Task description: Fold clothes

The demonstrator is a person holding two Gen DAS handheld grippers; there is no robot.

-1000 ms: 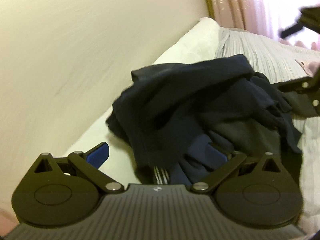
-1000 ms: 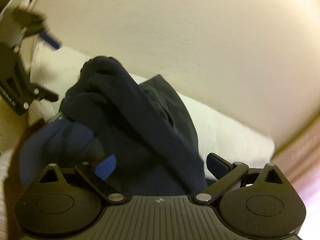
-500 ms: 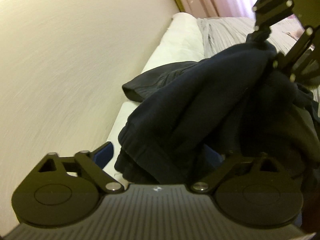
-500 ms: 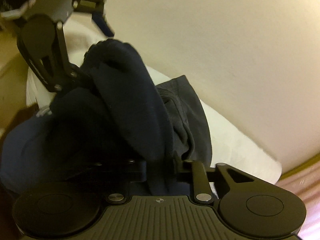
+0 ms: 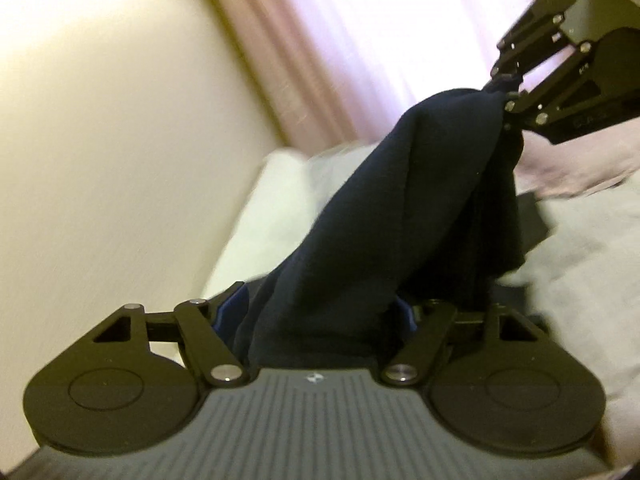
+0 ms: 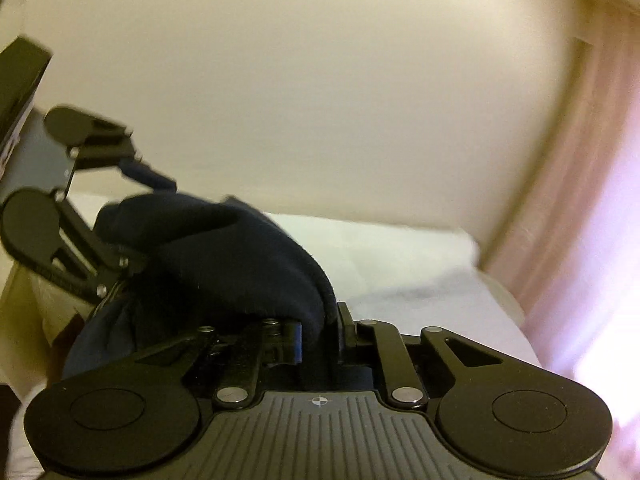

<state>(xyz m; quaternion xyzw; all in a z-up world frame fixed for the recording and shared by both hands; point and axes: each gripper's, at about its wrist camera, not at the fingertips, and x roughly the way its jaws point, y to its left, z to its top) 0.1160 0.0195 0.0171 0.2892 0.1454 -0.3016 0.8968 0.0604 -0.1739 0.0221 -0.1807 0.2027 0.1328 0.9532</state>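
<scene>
A dark garment [image 5: 400, 216] is stretched above the bed [image 5: 580, 248], its long axis spanning left gripper [image 5: 316, 312] and right gripper [image 6: 320, 336], both clenched on cloth.

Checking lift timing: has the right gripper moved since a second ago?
Yes. The right gripper has risen with the navy garment, from beside the bed up against the curtain.

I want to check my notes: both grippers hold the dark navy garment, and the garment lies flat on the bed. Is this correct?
Not quite. Both the left gripper and the right gripper hold the dark navy garment, but it is lifted and stretched between them above the bed, as the left wrist view shows.
</scene>
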